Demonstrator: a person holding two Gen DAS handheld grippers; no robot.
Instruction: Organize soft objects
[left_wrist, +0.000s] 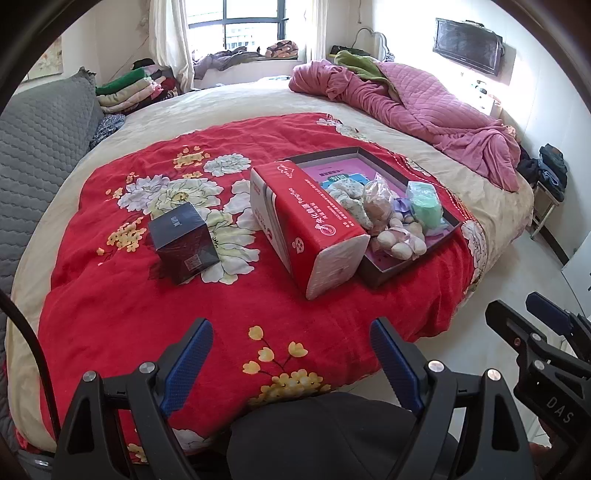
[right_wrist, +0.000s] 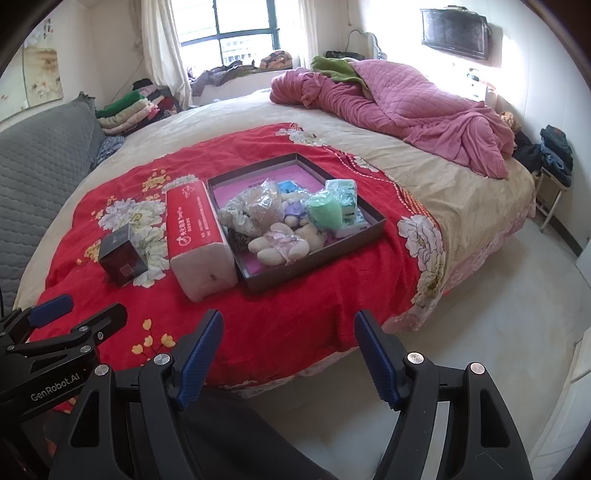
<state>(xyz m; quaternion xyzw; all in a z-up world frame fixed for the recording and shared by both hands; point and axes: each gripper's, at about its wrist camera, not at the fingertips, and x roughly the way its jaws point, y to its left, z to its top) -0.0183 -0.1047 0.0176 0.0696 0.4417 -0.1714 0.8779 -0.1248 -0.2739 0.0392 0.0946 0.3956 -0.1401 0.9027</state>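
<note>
A dark shallow tray (right_wrist: 369, 226) (left_wrist: 388, 273) lies on the red floral blanket (right_wrist: 295, 317) (left_wrist: 147, 314). In it lie a cream plush toy (right_wrist: 280, 243) (left_wrist: 400, 242), a green roll in plastic (right_wrist: 327, 212) (left_wrist: 424, 205), a crinkled clear bag (right_wrist: 264, 205) and a flowered cloth (right_wrist: 236, 218). A red tissue pack (right_wrist: 195, 236) (left_wrist: 310, 225) lies against the tray's left side. A dark box (right_wrist: 122, 260) (left_wrist: 183, 243) stands further left. My left gripper (left_wrist: 291, 350) and right gripper (right_wrist: 288, 347) are open and empty, over the bed's near edge.
A crumpled pink quilt (right_wrist: 406, 107) lies at the bed's far right. A grey padded headboard (right_wrist: 37, 166) is on the left, with folded clothes (right_wrist: 129, 110) behind it. Pale floor (right_wrist: 498, 314) is on the right. Dark fabric (left_wrist: 332, 435) lies below the grippers.
</note>
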